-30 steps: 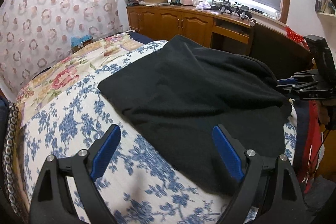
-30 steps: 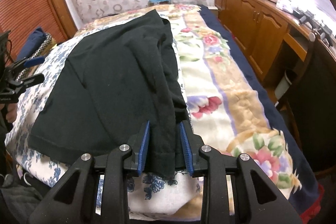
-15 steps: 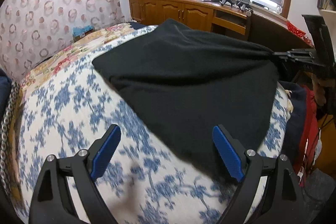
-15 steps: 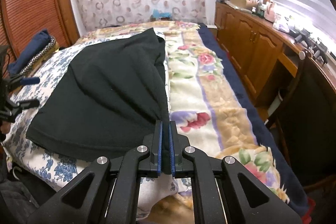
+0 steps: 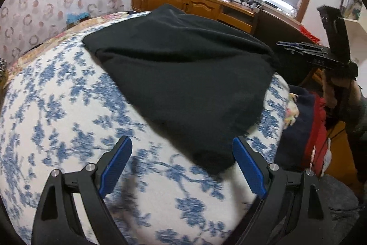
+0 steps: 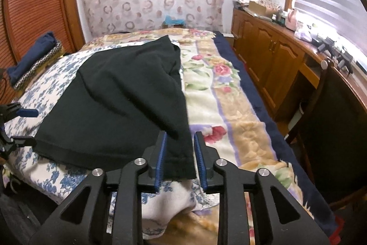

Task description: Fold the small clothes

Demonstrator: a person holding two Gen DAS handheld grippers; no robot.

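While the black garment (image 6: 128,93) lies spread on the bed's blue-flowered cover (image 5: 57,111), the right claw (image 6: 180,160) is opening, a garment corner loose between its pads. Left claw (image 5: 181,164) spread wide, closing slightly over the garment's near corner, not touching.

The left claw (image 5: 182,167) points downward with its blue pads (image 5: 117,165) standing wide apart; its jaws are closing slightly and nothing is gripped between them. The right claw (image 6: 180,157) also tilts downward, its jaws opening, the pads (image 6: 161,160) parted with a gap on either side of what lies between them. A hand (image 5: 339,82) carries the right claw, seen from the left wrist.
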